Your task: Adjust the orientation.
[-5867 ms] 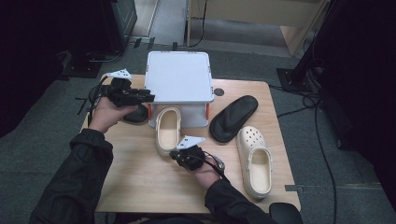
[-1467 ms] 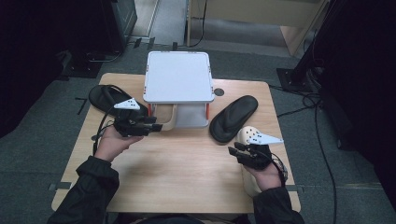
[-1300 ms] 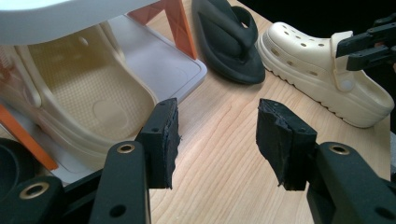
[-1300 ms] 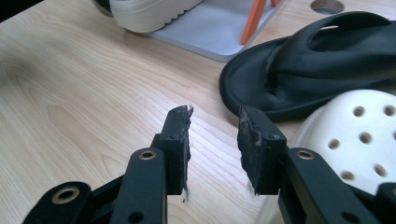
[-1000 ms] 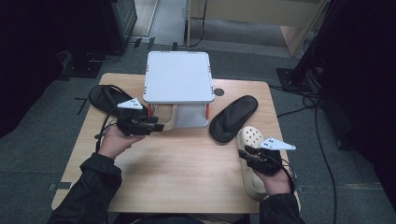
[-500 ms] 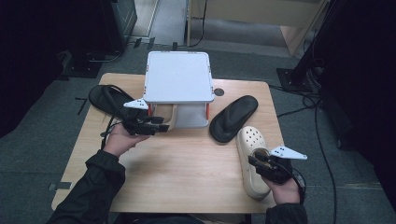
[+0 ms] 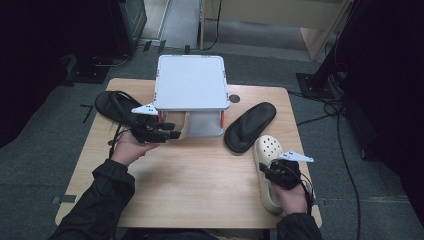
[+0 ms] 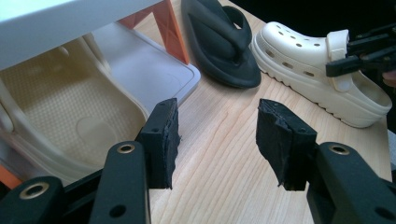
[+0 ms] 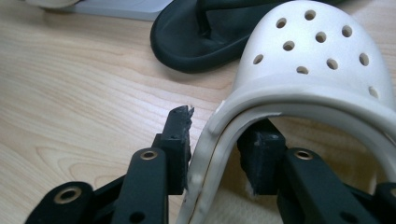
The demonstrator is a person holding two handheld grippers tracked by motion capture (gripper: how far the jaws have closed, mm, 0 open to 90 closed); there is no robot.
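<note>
Closing in on the cream clog [image 7: 268,172] at about four o'clock on the wooden table [image 7: 200,190], the right gripper [image 7: 274,173] has one jaw outside the shoe's side wall and the other inside the opening, as the right gripper view makes plain; its jaws have just been closing, with the clog's rim [image 9: 210,154] between them, though I can't be sure both pads are pressing it yet. The step in hand looks like taking hold of this second clog so it can join its mate, the other cream clog [image 8: 70,116], which already sits on the lower tier of the white shoe rack [image 7: 190,82] at twelve o'clock. The left gripper [image 7: 167,131], at about ten o'clock just beside the rack's front, hangs with its jaws well apart and nothing between them, pointing at the shelf opening. A black flip-flop [image 7: 248,126] lies at two o'clock, near the clog's toe, and another black flip-flop [image 7: 112,105] lies at ten o'clock beside the rack. Next, I'd judge, the grip on the wall needs firming up before lifting, then the clog has to swing past the near flip-flop and slide in beside its pair.
</note>
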